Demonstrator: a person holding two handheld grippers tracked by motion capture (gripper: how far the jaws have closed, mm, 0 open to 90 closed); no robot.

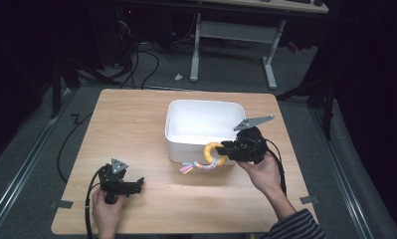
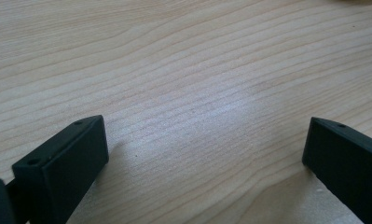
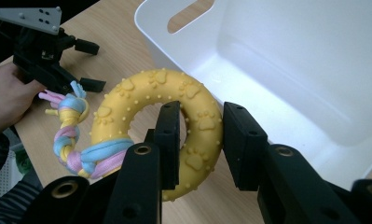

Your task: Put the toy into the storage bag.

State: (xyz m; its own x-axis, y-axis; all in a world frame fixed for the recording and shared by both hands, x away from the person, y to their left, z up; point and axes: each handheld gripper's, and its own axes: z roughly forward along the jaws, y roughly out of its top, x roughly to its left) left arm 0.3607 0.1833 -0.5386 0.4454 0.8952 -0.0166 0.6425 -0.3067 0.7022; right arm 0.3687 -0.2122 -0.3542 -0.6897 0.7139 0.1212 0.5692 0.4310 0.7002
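A yellow rubber ring toy [image 3: 193,105] with paw prints and a braided pastel rope [image 3: 74,140] tied to it hangs off the table, gripped across its band by my right gripper [image 3: 200,133]. In the high view the ring [image 1: 211,153] is at the front wall of the white bin [image 1: 183,147], with the rope tail [image 1: 192,167] trailing left and the right gripper [image 1: 225,148] just beside the bin's front right corner. My left gripper [image 1: 139,183] rests low over the wood near the front left, its jaws wide apart over bare tabletop [image 2: 197,107].
The white bin [image 3: 286,60] is open and holds nothing that I can see; it has a handle slot in its wall. The wooden table [image 1: 136,124] has bare room to the left and front. Desk legs and cables lie on the floor beyond.
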